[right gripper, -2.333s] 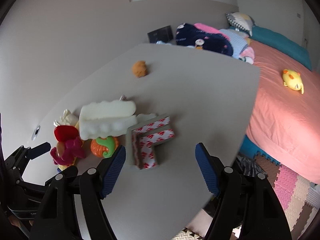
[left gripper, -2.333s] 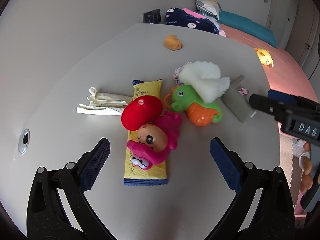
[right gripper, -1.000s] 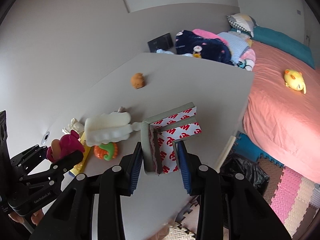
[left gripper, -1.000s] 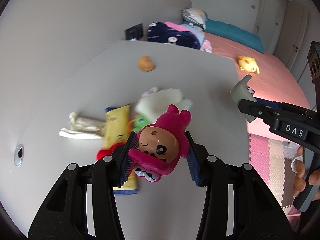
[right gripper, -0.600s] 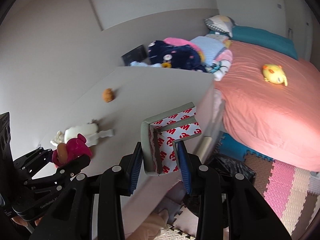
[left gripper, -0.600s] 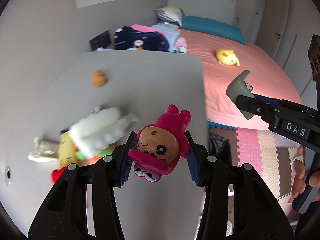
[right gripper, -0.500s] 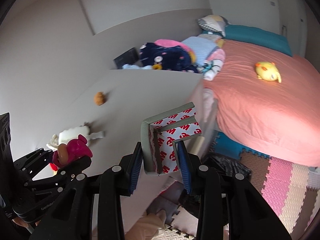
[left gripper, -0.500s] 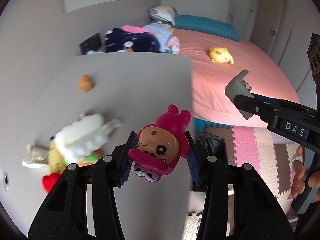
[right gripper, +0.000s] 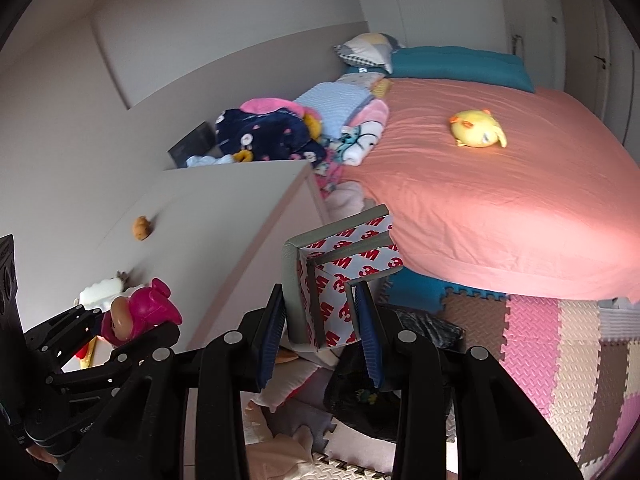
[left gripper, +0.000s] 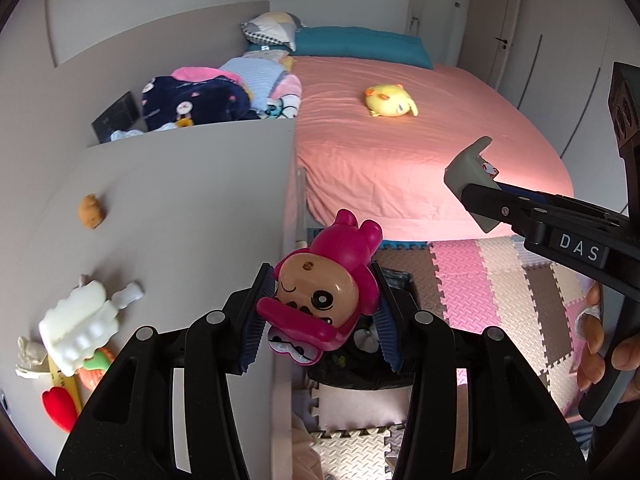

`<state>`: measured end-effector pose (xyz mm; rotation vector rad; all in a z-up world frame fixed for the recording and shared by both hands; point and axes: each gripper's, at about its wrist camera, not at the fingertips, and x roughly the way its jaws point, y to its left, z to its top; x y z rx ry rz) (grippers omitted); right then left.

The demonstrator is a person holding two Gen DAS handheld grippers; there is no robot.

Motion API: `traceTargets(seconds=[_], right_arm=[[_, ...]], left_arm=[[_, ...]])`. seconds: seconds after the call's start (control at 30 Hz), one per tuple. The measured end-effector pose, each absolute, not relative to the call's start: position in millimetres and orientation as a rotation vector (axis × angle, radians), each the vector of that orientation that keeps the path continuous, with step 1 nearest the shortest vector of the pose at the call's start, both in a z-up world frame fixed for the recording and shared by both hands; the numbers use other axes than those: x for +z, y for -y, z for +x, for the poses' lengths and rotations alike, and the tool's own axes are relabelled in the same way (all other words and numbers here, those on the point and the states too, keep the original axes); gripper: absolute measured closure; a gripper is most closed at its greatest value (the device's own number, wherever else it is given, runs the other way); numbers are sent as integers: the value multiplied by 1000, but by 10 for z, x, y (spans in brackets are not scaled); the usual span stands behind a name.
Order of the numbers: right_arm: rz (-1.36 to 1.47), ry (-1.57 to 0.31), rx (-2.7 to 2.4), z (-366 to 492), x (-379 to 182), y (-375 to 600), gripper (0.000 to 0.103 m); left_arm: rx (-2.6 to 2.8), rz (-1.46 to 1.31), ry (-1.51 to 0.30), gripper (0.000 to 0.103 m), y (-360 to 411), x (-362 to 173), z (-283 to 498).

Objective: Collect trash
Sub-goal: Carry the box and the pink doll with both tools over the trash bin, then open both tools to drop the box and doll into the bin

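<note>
My left gripper [left gripper: 320, 316] is shut on a pink cartoon doll head [left gripper: 324, 292], held in the air past the table's right edge, above a black trash bin [left gripper: 360, 368] on the floor. My right gripper [right gripper: 320, 332] is shut on a grey foam corner guard with red-and-white 3M backing [right gripper: 336, 276], held over the same bin [right gripper: 404, 376]. The left gripper with the doll shows in the right wrist view [right gripper: 136, 316]; the right gripper with the corner guard shows in the left wrist view [left gripper: 472, 176].
On the grey table [left gripper: 192, 208] lie a white foam piece [left gripper: 76, 328], an orange-green toy [left gripper: 94, 368], a yellow wrapper [left gripper: 66, 384], a red heart [left gripper: 60, 408] and a brown lump [left gripper: 91, 211]. A pink bed [left gripper: 400, 144] with a yellow plush [left gripper: 390, 100] stands beyond; foam mats [left gripper: 500, 280] cover the floor.
Both grippers closed on their items, lifted them off the table and swung right, past the table edge to above the black bin on the floor.
</note>
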<state>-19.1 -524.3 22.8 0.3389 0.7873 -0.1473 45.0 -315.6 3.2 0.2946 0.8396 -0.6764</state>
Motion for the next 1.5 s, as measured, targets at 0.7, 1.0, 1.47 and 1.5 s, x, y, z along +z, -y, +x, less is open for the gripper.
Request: traceTargets(seconds=[0.7,1.0,1.47,1.5], right_arm=[[383,-782,-286,-453,171,5846,66],[400,-801,-324,-435,73,6041,66],[355,-846,-403,-276,-27,6052,26],[354,-846,-400,-268,-24,6043,26]], left_arm=[[-815,381,-860,56,3907,-84,279],[-862,420,-896,56,4161,-253,260],[-792,445,-903,7,4051,-328,357],[-786,440,-901,7,4020,-319,370]])
